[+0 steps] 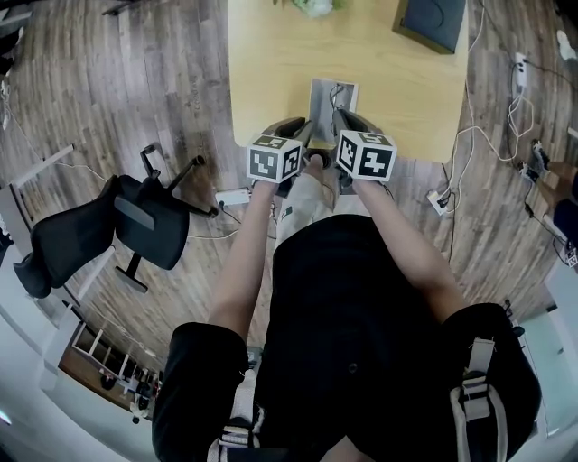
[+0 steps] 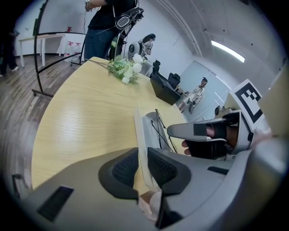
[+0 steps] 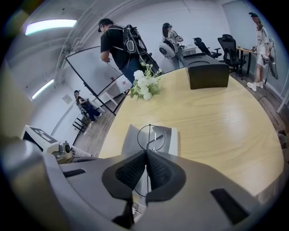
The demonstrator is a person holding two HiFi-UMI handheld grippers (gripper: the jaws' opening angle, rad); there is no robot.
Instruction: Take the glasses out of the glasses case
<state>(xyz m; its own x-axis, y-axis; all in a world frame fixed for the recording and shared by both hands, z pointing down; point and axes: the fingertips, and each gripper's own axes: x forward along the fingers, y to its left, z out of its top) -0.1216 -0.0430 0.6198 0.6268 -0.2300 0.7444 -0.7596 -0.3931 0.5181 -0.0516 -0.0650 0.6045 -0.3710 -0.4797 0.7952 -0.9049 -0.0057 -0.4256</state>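
A pale grey glasses case [image 1: 320,97] lies open near the front edge of the wooden table [image 1: 271,63]. My left gripper [image 2: 142,167] is shut on the case's thin left wall [image 2: 139,135], the pads pressed on either side of it. Thin black wire-framed glasses [image 3: 152,137] stand over the open case [image 3: 130,137]. My right gripper [image 3: 146,159] is shut on their frame, and one round lens shows just ahead of the jaws. In the left gripper view the right gripper [image 2: 198,131] reaches in over the glasses [image 2: 161,131]. From the head view both grippers [image 1: 302,133] [image 1: 340,124] sit side by side at the case's near end.
A bunch of white flowers [image 1: 313,7] and a black box [image 1: 433,23] sit at the table's far side. A black office chair [image 1: 99,226] stands to the left on the wooden floor, and cables and power strips [image 1: 442,200] lie to the right. Several people stand beyond the table.
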